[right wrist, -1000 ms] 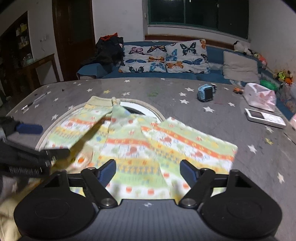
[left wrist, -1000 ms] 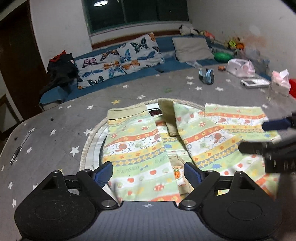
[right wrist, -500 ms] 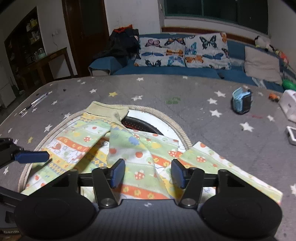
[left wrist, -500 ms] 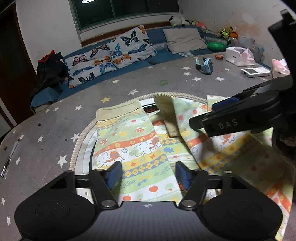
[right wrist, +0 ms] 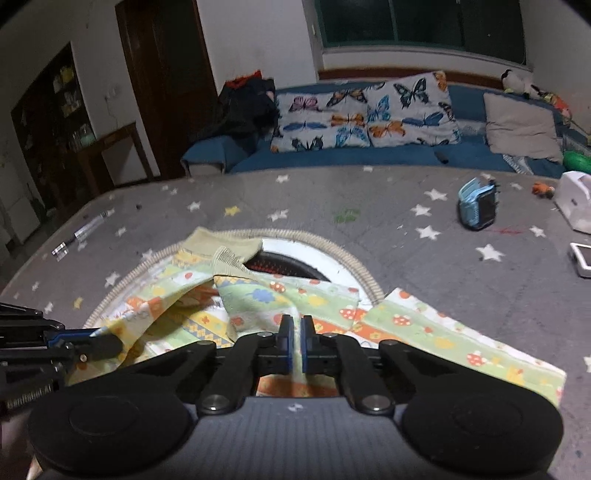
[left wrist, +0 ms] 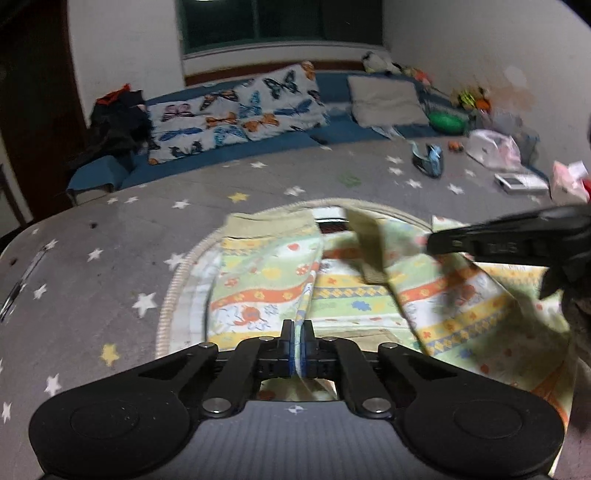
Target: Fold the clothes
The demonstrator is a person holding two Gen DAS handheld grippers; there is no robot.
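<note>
Your left gripper (left wrist: 298, 334) is pinched closed, its 2 blue-padded fingers (left wrist: 289, 339) pressed together on a fold of the patterned garment (left wrist: 266, 273). Your right gripper (right wrist: 294, 334) is clamped the same way on that fabric. In the left wrist view, your right gripper reaches in from the right edge.

- Setting: home living room, night; dark window (right wrist: 421, 22) above a blue sofa (right wrist: 369, 157).
- Butterfly-print cushions (right wrist: 364, 112) and heaped dark clothes (right wrist: 245, 103) on the sofa.
- Grey star-print cover (right wrist: 332, 206) on the work surface.
- Toys (left wrist: 469, 98) along the far wall; wooden door (right wrist: 166, 81).
</note>
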